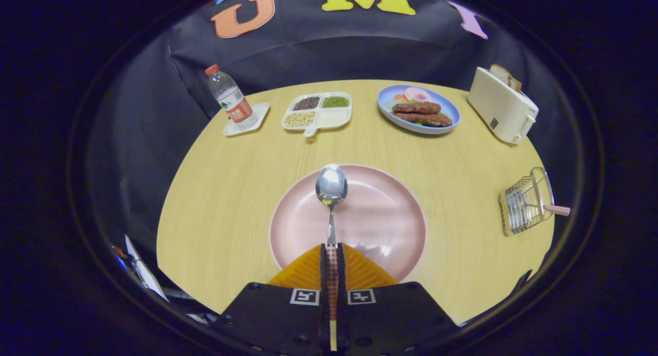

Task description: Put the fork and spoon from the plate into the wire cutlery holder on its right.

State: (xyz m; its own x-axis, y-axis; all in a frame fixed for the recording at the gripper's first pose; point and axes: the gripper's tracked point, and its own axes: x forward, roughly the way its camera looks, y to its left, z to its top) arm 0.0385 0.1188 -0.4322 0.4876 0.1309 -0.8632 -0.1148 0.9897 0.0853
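Gripper view: gripper [332,253] jaws clenched on the spoon [331,191], both fingers pressed against its checkered handle, which runs back between them. Spoon points straight ahead, shiny bowl out beyond the fingertips, over the far half of the pink plate [380,217]; cannot tell if the bowl touches the plate or sits above it. Plate lies on the round wooden tabletop [231,191], near its near edge, just ahead of and partly under the fingers. Wire cutlery holder [527,201] stands by the right edge of the tabletop, well apart from the plate, looking tilted in the fisheye. A pinkish handle [558,210] sticks out of it toward the right, most likely the fork, head hidden in the wire. Along the far edge, left to right: water bottle [230,96] with red cap upright on a small white coaster [257,119]; white divided tray [334,120] with dark beans, green beans and pale beans in three compartments, fourth looks bare; blue plate [447,124] with brownish meat pieces, a pink slice and some greens; white toaster [501,109] at the far right with toast [506,75] poking up from its slot. Some papers and clutter [144,268] show beyond the near left edge, too blurred to name.
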